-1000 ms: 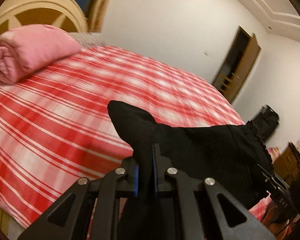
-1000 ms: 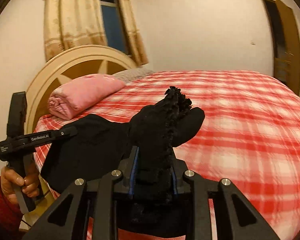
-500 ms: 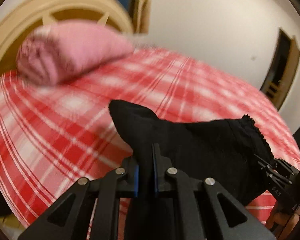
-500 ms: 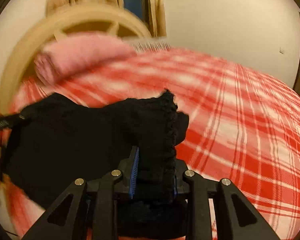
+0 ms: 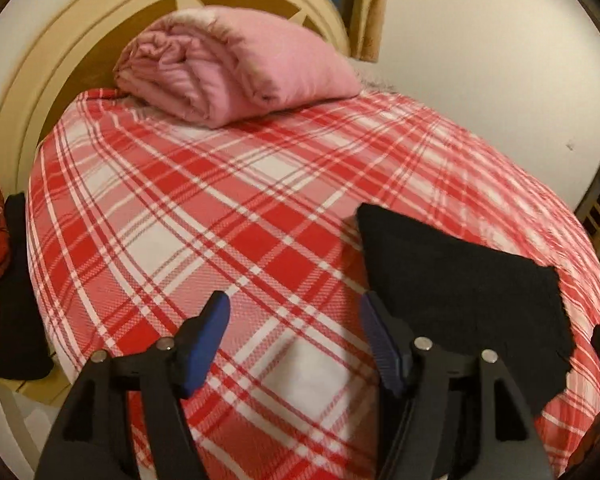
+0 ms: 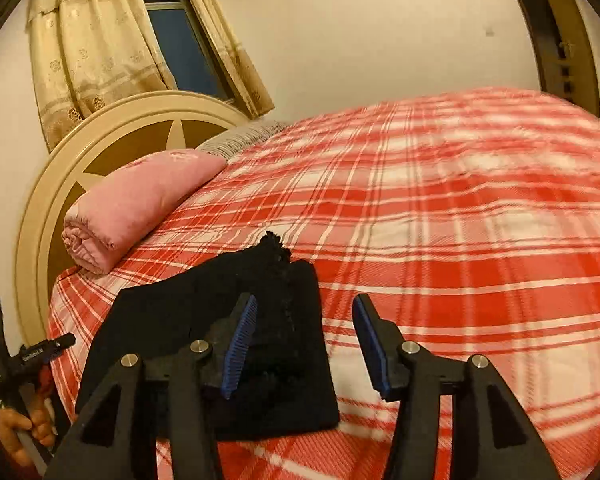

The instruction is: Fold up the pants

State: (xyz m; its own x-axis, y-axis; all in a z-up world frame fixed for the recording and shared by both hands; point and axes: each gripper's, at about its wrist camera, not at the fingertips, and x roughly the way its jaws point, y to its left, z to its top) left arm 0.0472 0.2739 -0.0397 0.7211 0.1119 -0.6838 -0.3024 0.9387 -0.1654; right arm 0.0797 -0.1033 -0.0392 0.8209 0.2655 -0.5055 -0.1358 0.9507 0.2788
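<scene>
Lying folded near the bed's edge, the black pants (image 6: 220, 332) are resting on the plaid bedspread (image 6: 460, 208). Both the left gripper (image 5: 292, 316) and right gripper (image 6: 304, 316) are hovering with fingers spread apart, gripping nothing. A pink blanket (image 5: 228, 68) is sitting against the headboard (image 5: 60, 60).

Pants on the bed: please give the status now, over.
Left gripper open, right gripper open, both empty. Black pants released, lying on the plaid bed. Pink blanket by the headboard, well apart.
</scene>
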